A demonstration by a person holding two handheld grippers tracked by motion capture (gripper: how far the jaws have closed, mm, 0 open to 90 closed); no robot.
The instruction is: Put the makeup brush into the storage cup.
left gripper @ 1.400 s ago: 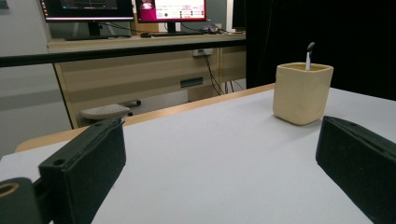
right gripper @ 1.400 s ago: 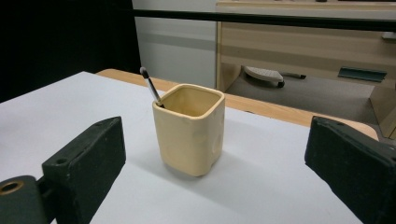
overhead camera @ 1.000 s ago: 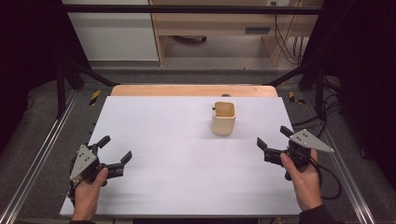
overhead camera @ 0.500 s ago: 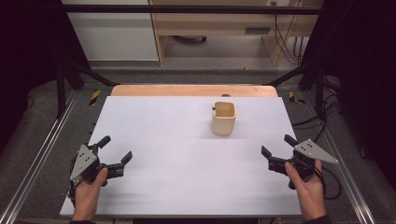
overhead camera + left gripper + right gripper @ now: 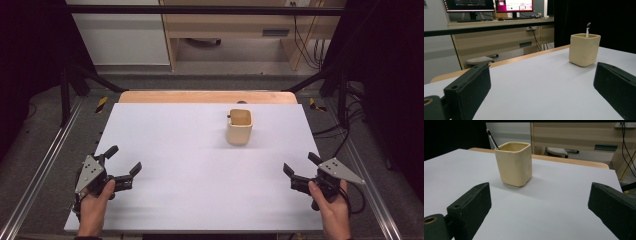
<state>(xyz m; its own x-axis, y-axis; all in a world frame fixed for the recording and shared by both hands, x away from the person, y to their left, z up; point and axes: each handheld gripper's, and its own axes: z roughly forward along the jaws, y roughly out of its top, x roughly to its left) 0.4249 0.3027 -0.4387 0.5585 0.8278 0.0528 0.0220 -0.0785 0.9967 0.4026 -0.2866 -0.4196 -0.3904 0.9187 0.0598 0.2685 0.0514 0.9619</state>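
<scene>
A cream-coloured, square-sided ceramic cup (image 5: 239, 126) stands upright on the white-topped table (image 5: 190, 165), toward the far edge and somewhat right of the middle. A thin black-and-white pen-like stick (image 5: 492, 138) leans inside it, its tip rising above the rim at the cup's far left corner as the high view shows it.

The left hand-held gripper (image 5: 124, 166) rests near the table's near left corner, gripped by the person's left hand (image 5: 95, 202); its two black jaws are spread wide with nothing between them, and in the left gripper view the cup sits well beyond them, off to the right.

The right hand-held gripper (image 5: 301, 168) sits near the near right corner, held by the right hand (image 5: 331, 205). Its jaws also gape wide and empty, pointing toward the cup, which stands well apart from them.
</scene>
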